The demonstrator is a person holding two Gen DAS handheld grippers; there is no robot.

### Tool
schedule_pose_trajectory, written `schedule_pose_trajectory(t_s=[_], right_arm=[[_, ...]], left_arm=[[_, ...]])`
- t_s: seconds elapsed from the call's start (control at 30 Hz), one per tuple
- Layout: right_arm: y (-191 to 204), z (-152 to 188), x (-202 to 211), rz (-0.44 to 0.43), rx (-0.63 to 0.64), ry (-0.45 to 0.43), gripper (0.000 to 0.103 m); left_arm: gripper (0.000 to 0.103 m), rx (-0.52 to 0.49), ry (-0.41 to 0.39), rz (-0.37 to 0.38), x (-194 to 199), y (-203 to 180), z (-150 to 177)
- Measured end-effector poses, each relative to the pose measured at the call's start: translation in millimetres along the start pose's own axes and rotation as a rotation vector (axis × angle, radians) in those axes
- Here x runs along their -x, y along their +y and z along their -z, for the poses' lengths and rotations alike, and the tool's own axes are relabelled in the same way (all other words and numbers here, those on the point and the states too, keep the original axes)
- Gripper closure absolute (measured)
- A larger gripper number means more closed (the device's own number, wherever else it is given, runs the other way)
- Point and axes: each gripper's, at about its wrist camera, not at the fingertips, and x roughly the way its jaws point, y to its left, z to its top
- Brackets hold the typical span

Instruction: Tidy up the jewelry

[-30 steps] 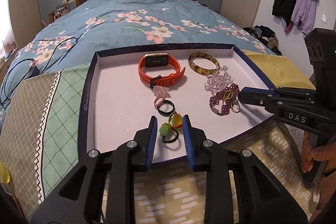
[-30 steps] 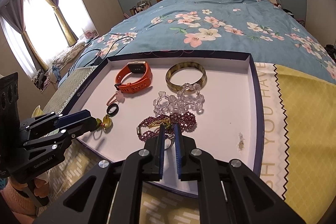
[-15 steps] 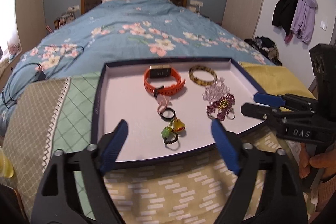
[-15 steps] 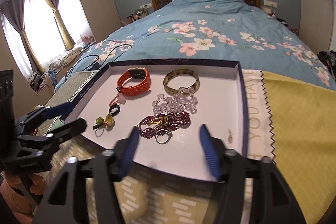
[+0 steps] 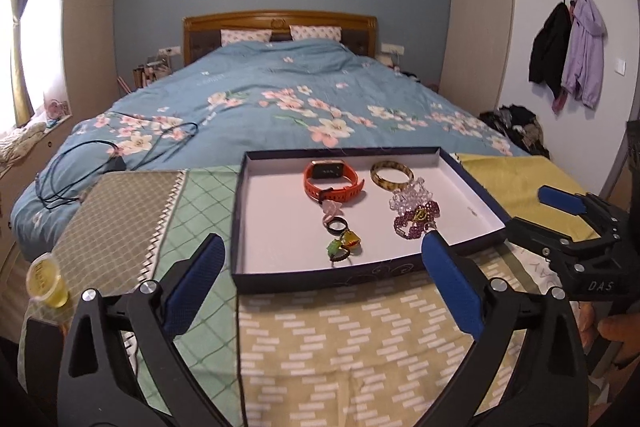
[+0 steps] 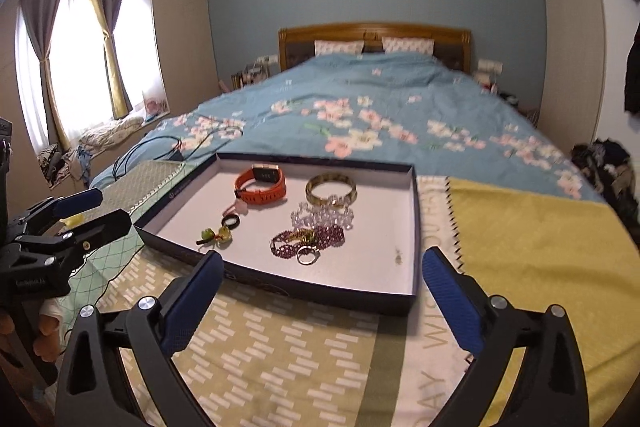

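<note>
A shallow dark-blue tray point(image 5: 472, 187) with a white floor sits on a patchwork blanket point(image 5: 352, 339) at the foot of the bed point(image 5: 280, 95), and all the jewelry lies inside it. Toward the tray's far edge rest an orange smartwatch point(image 5: 332, 179) and, to its right, a tortoiseshell bangle point(image 5: 391, 175). Just in front of the bangle a clear crystal bracelet point(image 5: 409, 198) touches a purple beaded bracelet point(image 5: 416, 219), with a silver ring point(image 6: 307, 255) at the purple beads' near side. Down the tray's middle run a pink charm point(image 5: 333, 213), a black ring point(image 5: 337, 225), and yellow and green pendants point(image 5: 344, 243) near the tray's front edge.

The left gripper point(image 5: 320, 259) and right gripper point(image 6: 320, 271) both hang before the tray's front edge; their jaws have just been opening and now stand wide, released, with nothing between them.
</note>
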Motion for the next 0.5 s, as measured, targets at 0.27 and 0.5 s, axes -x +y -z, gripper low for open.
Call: schedule_pose_trajectory(t_s=[0.27,0.5], right_arm=[[15.2,11.6,34.6,0.040,0.061,-0.119,0.007],[18.6,21.6,49.6,0.043,0.019,-0.126,0.007]], left_arm=[[0.006,0.002,-0.149,-0.038,49.1,0.6,14.7],[0.006,0.023,-0.209,-0.030,67.8,-0.8,24.9]])
